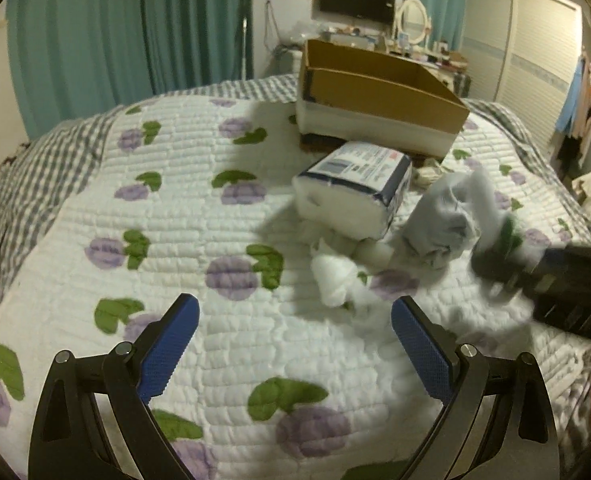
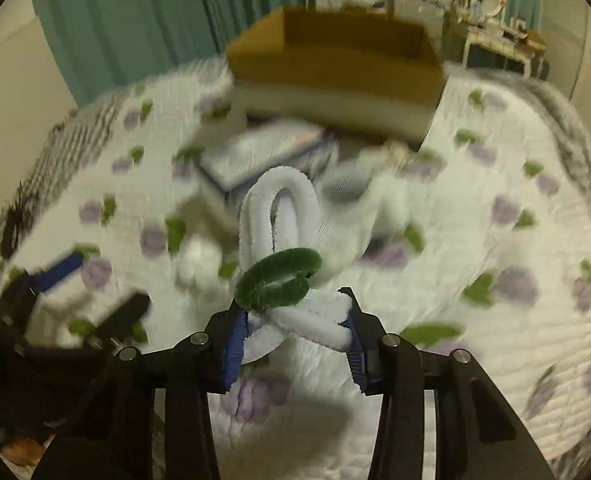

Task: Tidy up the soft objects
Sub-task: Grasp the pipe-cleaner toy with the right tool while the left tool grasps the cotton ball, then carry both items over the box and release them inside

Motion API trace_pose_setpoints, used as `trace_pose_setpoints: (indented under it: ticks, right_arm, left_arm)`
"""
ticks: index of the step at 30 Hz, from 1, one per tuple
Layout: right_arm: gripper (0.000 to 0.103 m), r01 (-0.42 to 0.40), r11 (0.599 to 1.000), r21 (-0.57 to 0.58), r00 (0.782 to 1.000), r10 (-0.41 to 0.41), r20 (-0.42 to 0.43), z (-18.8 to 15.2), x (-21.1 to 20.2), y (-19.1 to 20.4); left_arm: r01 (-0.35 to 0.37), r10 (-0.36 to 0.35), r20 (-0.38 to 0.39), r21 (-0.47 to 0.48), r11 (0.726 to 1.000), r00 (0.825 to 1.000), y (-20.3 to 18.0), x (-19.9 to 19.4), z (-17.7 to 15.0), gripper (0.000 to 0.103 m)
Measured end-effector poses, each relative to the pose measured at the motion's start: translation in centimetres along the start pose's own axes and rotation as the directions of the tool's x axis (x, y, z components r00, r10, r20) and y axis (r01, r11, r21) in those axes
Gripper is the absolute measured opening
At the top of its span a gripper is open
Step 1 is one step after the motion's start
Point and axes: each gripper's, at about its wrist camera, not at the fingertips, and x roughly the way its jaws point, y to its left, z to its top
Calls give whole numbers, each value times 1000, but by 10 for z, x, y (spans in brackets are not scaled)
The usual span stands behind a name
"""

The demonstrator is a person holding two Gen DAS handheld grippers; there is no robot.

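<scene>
The right gripper (image 2: pixel 293 320) pinches a fuzzy white looped toy (image 2: pixel 279 216) between its blue pads (image 2: pixel 233 344). The lower white loops are squeezed between the fingers, a taller white loop stands up beyond them, and a dark green fuzzy ring (image 2: pixel 277 276) sits across the middle just ahead of the fingertips. The toy hangs above the quilt (image 2: pixel 475 208), apart from the fabric; much of this view is blurred.

The left gripper (image 1: pixel 295 344) is spread wide with nothing between its blue pads (image 1: pixel 171 344), hovering over a bare stretch of the white quilt (image 1: pixel 183 208) printed with purple flowers and green leaves. That stretch runs open to the left as far as the gingham edge of the bed (image 1: pixel 23 184).

Ahead and to the right lies the cluster of soft things: a wrapped pack of white pads with a printed label (image 1: pixel 355 188), a crumpled white cloth (image 1: pixel 335 276) touching its near corner, and a bundled pale grey garment (image 1: pixel 443 220) just beside the pack's right end. The right gripper shows here as a dark blurred shape at the right edge (image 1: pixel 555 280), near the grey garment.

Behind the pack stands an open cardboard box (image 1: pixel 379 92), its near rim lower than its far wall, resting near the far edge of the bed. The pack nearly touches the box's front face. Teal curtains (image 1: pixel 127 32) hang beyond the bed on the left.
</scene>
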Motion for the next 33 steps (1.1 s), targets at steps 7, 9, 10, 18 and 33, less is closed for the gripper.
trace_pose_setpoints:
  ticks: [7, 9, 10, 18, 33]
  right_arm:
    - [43, 71, 996, 53, 997, -72, 28, 27, -3, -34]
    - [43, 74, 994, 79, 997, -76, 20, 28, 3, -45]
    - [43, 75, 993, 90, 997, -77, 16, 28, 6, -49]
    - [43, 77, 991, 111, 997, -76, -11, 26, 26, -59]
    - [43, 40, 992, 118, 997, -48, 64, 17, -15, -54]
  left_arm:
    - [40, -39, -21, 24, 999, 999, -16, 28, 18, 97]
    - [42, -41, -37, 27, 999, 998, -19, 42, 20, 97]
    - [46, -45, -47, 31, 998, 998, -21, 50, 21, 97]
    - [101, -96, -163, 24, 995, 982, -22, 98, 10, 51]
    - [118, -115, -35, 82, 990, 993, -20, 21, 11, 32]
